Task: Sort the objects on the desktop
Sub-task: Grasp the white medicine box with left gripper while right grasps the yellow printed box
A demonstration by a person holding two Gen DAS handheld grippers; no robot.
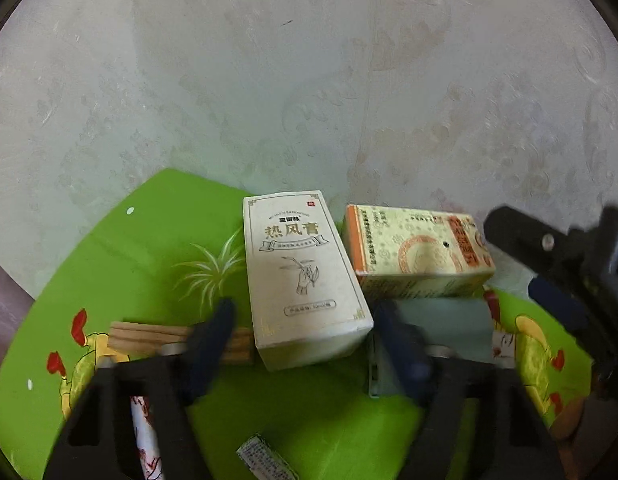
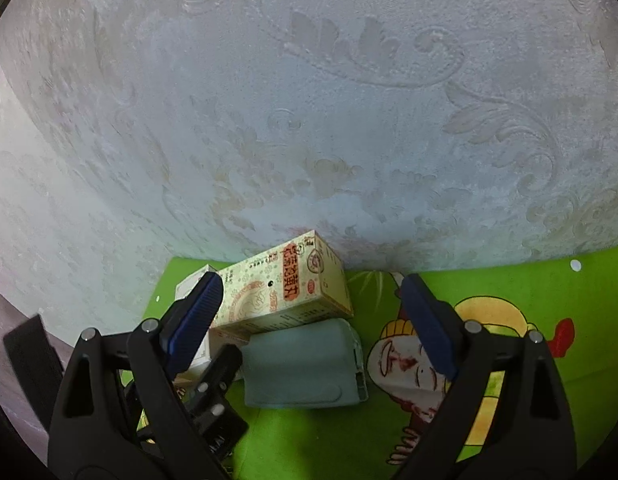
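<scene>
Nearest lens in left wrist view: left gripper (image 1: 305, 344), blue fingers (image 1: 213, 344) partly apart, straddling near end of white box (image 1: 305, 276). Pads look just beside box sides, blurred; can't tell if pressing yet, prob. not clamped. Box lies flat on green mat (image 1: 149, 240) w/ cartoon print, spread over tabletop.

Outward from fingers: wooden block (image 1: 149, 338) lying behind left finger, touching or nearly touching white box. Grey-blue case (image 1: 449, 328) just behind right finger, w/ orange-and-cream box (image 1: 421, 256) resting partly on its far edge, tilted. Small printed packet (image 1: 263, 458) and a patterned tube-like item (image 1: 147, 440) near bottom of view, between gripper arms.

Right wrist view: right gripper (image 2: 309, 320) w/ fingers wide apart, nothing between pads; hangs above grey-blue case and orange-and-cream box, touching neither. Left gripper's black frame visible low left.

Wall w/ embossed pattern (image 1: 309, 80) right behind mat.

Progress, as a judgement: early. Items bunched together near wall, no sorted groups or bins visible. White box looks like current pick; grip not confirmed. Left to do: close on box, lift, place, then wooden block, case, orange-and-cream box, small bits.
</scene>
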